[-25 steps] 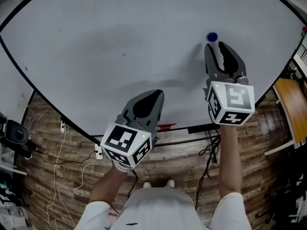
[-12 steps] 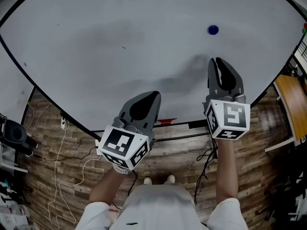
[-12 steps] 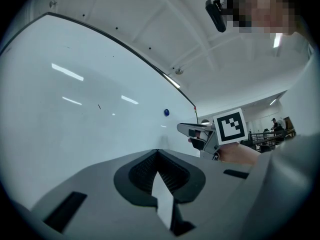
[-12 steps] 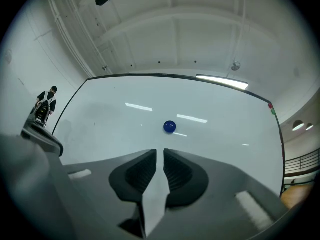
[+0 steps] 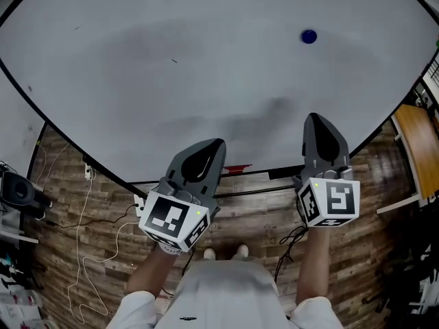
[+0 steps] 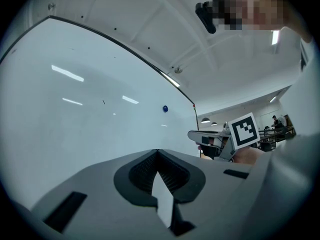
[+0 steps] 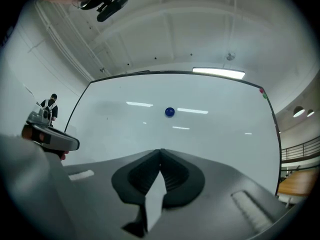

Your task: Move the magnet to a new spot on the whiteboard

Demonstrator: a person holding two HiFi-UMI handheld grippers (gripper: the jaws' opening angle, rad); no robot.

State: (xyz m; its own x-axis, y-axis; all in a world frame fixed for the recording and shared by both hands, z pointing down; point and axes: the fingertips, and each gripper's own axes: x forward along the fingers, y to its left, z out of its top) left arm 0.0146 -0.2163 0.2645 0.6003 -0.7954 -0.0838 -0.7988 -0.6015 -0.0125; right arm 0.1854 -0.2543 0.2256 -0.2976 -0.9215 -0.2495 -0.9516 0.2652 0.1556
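A small round blue magnet [image 5: 309, 37] sticks to the white whiteboard [image 5: 171, 53] at its upper right; it also shows as a blue magnet [image 7: 169, 112] in the right gripper view and a tiny blue magnet [image 6: 165, 108] in the left gripper view. My right gripper [image 5: 321, 123] hangs well below the magnet, near the board's lower edge, jaws shut with nothing between them. My left gripper [image 5: 211, 147] sits lower left at the board's bottom edge, also shut and empty. Each view's tips, the right gripper [image 7: 160, 151] and the left gripper [image 6: 157, 153], meet closed.
The board's black frame [image 5: 82, 157] curves along its lower edge, with a red marker [image 5: 236, 169] on the tray below. Wooden floor with white cables [image 5: 86, 232] lies beneath. A wooden desk [image 5: 415, 153] stands at the right, and a dark stand [image 5: 20, 192] at the left.
My right gripper has drawn back down from the magnet, which stays on the board, and its jaws have gone from open to shut. The left gripper has barely moved.
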